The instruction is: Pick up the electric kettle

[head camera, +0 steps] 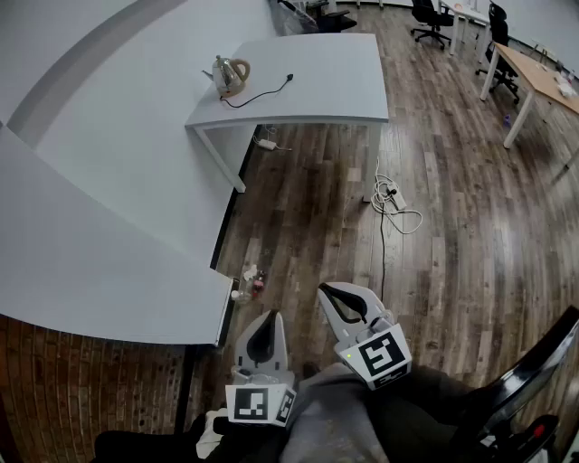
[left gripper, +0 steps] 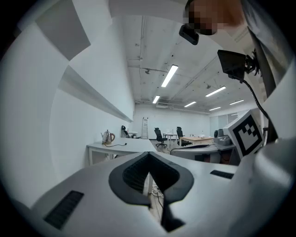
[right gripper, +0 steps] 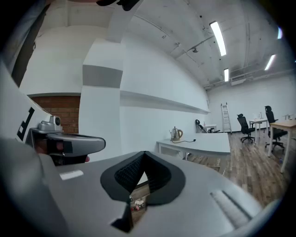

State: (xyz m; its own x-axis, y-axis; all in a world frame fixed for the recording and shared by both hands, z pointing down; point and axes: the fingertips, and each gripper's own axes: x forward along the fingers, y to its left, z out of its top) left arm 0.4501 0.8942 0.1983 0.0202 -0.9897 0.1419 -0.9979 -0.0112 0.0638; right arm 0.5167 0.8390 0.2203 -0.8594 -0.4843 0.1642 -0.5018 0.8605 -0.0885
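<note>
Bottom centre, the left gripper [head camera: 268,318] and right gripper [head camera: 327,291] are both closed and empty above a wood floor [head camera: 452,253]. Far off, top centre, the kettle [head camera: 231,75] stands on a white table [head camera: 335,81], with office chairs [head camera: 431,16] beyond.

Left gripper [left gripper: 148,159], lower centre of frame: jaws closed together, nothing between them. Electric kettle [left gripper: 107,137] mid-left, standing on a white table [left gripper: 134,146] (black cord trailing right of it). Office chairs [left gripper: 159,137] and a ladder [left gripper: 145,127] centre background. Marker cube [left gripper: 247,134] at right edge.
</note>
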